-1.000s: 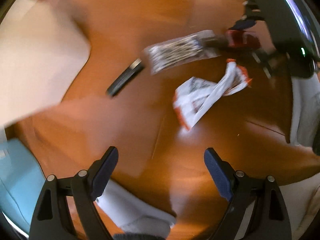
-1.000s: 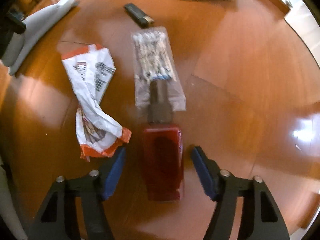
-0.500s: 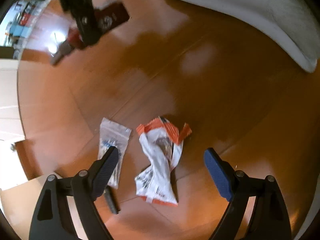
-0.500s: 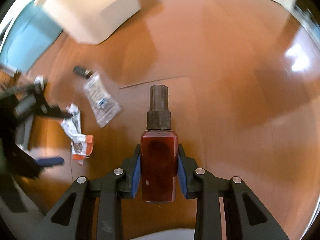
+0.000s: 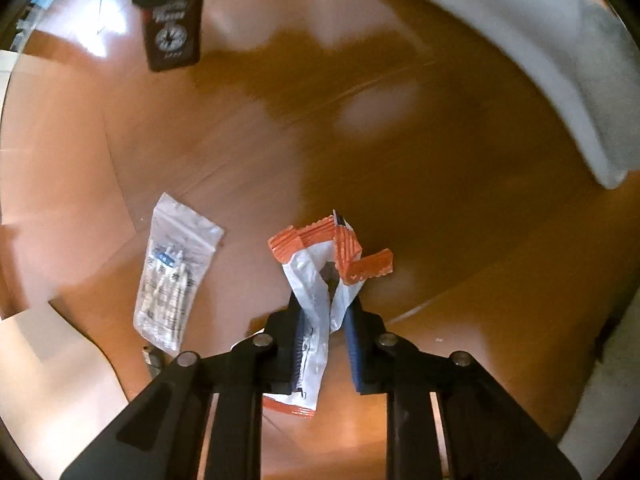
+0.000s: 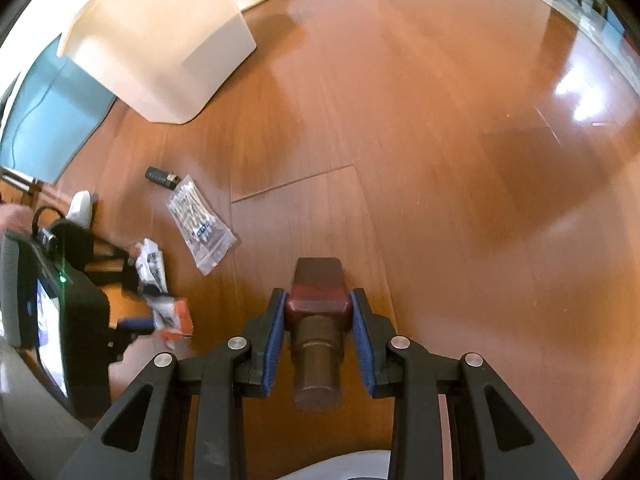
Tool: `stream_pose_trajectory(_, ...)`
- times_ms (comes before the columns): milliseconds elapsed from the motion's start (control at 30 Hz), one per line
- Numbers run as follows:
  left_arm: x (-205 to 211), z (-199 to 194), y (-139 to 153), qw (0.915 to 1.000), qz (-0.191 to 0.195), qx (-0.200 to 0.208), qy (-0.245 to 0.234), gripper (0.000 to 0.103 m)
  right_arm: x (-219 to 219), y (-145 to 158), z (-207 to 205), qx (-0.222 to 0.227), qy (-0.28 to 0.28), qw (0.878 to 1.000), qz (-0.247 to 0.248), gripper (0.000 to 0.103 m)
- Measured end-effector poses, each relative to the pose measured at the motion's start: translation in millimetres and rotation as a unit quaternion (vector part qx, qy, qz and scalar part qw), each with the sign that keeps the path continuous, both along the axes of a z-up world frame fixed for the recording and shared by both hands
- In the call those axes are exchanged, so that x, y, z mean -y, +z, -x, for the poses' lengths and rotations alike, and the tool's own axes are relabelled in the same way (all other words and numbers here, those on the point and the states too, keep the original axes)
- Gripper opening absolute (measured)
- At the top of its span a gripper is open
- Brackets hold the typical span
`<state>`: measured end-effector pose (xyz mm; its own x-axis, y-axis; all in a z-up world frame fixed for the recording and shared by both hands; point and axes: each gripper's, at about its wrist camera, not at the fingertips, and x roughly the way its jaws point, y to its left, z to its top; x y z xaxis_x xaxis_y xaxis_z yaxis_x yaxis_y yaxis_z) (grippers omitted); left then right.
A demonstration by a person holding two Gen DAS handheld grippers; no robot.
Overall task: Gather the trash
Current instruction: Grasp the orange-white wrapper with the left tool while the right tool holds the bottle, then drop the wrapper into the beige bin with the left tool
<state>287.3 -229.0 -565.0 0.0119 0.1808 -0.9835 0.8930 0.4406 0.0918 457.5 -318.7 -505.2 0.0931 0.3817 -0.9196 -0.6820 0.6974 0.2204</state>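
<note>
The left gripper [image 5: 325, 312] is closing on the crumpled white-and-orange plastic wrapper [image 5: 320, 276] on the wooden floor [image 5: 440, 200], the right gripper [image 6: 318, 332] grips the dark red bottle [image 6: 318, 292]; next, probably carrying both to a bin.

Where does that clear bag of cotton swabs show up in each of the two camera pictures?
Left wrist view: the bag of cotton swabs lies on the wooden floor, lower left, beside the left gripper.
Right wrist view: the same bag lies left of centre, farther off.
Shared landmark: the orange-and-white wrapper beside it.
</note>
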Motion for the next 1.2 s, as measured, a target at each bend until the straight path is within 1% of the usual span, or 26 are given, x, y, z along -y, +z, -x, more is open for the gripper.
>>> stream_pose_trajectory(67, 0, 2, 12, 0.9999, 0.006, 0.011, 0.002, 0.014, -1, -1, -1, -0.002, 0.001, 1.0, -0.004, 0.033)
stream_pose_trajectory(100, -3, 1, 24, 0.9998, 0.012, 0.011, 0.009, 0.014, -1, -1, -1, -0.005, 0.001, 1.0, -0.007, 0.033)
stream_pose_trajectory(167, -5, -4, 56, 0.9988, 0.031, 0.02, 0.031, 0.014, -3, -1, 0, -0.006, 0.001, 1.0, -0.013, 0.033)
stream_pose_trajectory(233, -11, -13, 103, 0.9961, 0.056, 0.034, 0.06, 0.014, -2, 2, -1, -0.003, -0.005, 1.0, -0.019, 0.033)
stream_pose_trajectory(300, -19, -35, 149, 0.99, 0.077, 0.055, 0.105, 0.014, 0, 6, -2, -0.003, -0.013, 1.0, -0.027, 0.033)
stream_pose_trajectory(367, -33, -65, 192, 0.9792, 0.094, 0.085, 0.159, 0.014, 0, 10, -5, -0.002, -0.022, 0.999, -0.036, 0.033)
stream_pose_trajectory(400, -49, -85, 221, 0.968, 0.105, 0.111, 0.199, 0.014, 1, 13, -5, -0.001, -0.026, 0.999, -0.04, 0.033)
stream_pose_trajectory(467, -75, -118, 275, 0.9423, 0.128, 0.157, 0.267, 0.014, 2, 19, -7, 0.002, -0.032, 0.998, -0.047, 0.033)
stream_pose_trajectory(500, -91, -133, 300, 0.9267, 0.137, 0.188, 0.295, 0.014, 1, 23, -8, 0.005, -0.034, 0.998, -0.052, 0.033)
stream_pose_trajectory(533, -112, -147, 327, 0.9063, 0.144, 0.226, 0.327, 0.014, 0, 26, -8, 0.008, -0.034, 0.998, -0.056, 0.033)
stream_pose_trajectory(600, -157, -167, 363, 0.8672, 0.144, 0.285, 0.382, 0.014, -2, 33, -10, 0.01, -0.035, 0.997, -0.066, 0.033)
stream_pose_trajectory(633, -183, -178, 371, 0.8478, 0.141, 0.302, 0.413, 0.014, -3, 36, -11, 0.011, -0.035, 0.997, -0.07, 0.033)
stream_pose_trajectory(667, -204, -186, 370, 0.8342, 0.14, 0.304, 0.439, 0.014, -4, 38, -11, 0.012, -0.035, 0.997, -0.072, 0.033)
stream_pose_trajectory(700, -236, -193, 360, 0.8143, 0.14, 0.298, 0.478, 0.014, -5, 41, -12, 0.014, -0.035, 0.997, -0.074, 0.033)
stream_pose_trajectory(733, -256, -197, 351, 0.8018, 0.142, 0.287, 0.505, 0.014, -7, 43, -12, 0.017, -0.035, 0.996, -0.076, 0.033)
stream_pose_trajectory(767, -278, -202, 337, 0.7864, 0.142, 0.273, 0.536, 0.014, -8, 47, -13, 0.019, -0.036, 0.996, -0.08, 0.033)
stream_pose_trajectory(800, -286, -201, 323, 0.7789, 0.139, 0.268, 0.55, 0.014, -8, 51, -15, 0.019, -0.037, 0.995, -0.086, 0.033)
stream_pose_trajectory(833, -293, -201, 311, 0.7771, 0.133, 0.261, 0.557, 0.014, -8, 55, -15, 0.019, -0.039, 0.995, -0.091, 0.033)
stream_pose_trajectory(900, -305, -203, 285, 0.7832, 0.126, 0.238, 0.561, 0.016, -11, 63, -18, 0.02, -0.041, 0.994, -0.101, 0.033)
stream_pose_trajectory(933, -313, -204, 274, 0.7778, 0.124, 0.222, 0.575, 0.026, -13, 66, -19, 0.022, -0.04, 0.993, -0.105, 0.033)
stream_pose_trajectory(967, -317, -207, 268, 0.7752, 0.114, 0.208, 0.586, 0.042, -15, 71, -19, 0.025, -0.039, 0.993, -0.108, 0.033)
stream_pose_trajectory(1000, -313, -205, 271, 0.7743, 0.101, 0.208, 0.589, 0.054, -19, 77, -21, 0.028, -0.036, 0.993, -0.112, 0.033)
stream_pose_trajectory(1033, -313, -203, 273, 0.7749, 0.098, 0.221, 0.584, 0.086, -24, 84, -23, 0.034, -0.032, 0.992, -0.116, 0.033)
stream_pose_trajectory(1067, -313, -200, 280, 0.776, 0.096, 0.236, 0.577, 0.098, -29, 91, -25, 0.039, -0.028, 0.991, -0.121, 0.033)
stream_pose_trajectory(1133, -313, -197, 292, 0.7741, 0.1, 0.244, 0.576, 0.099, -42, 112, -30, 0.056, -0.015, 0.989, -0.136, 0.033)
stream_pose_trajectory(1200, -316, -184, 306, 0.7678, 0.108, 0.238, 0.585, 0.099, -59, 135, -33, 0.076, 0.002, 0.986, -0.152, 0.033)
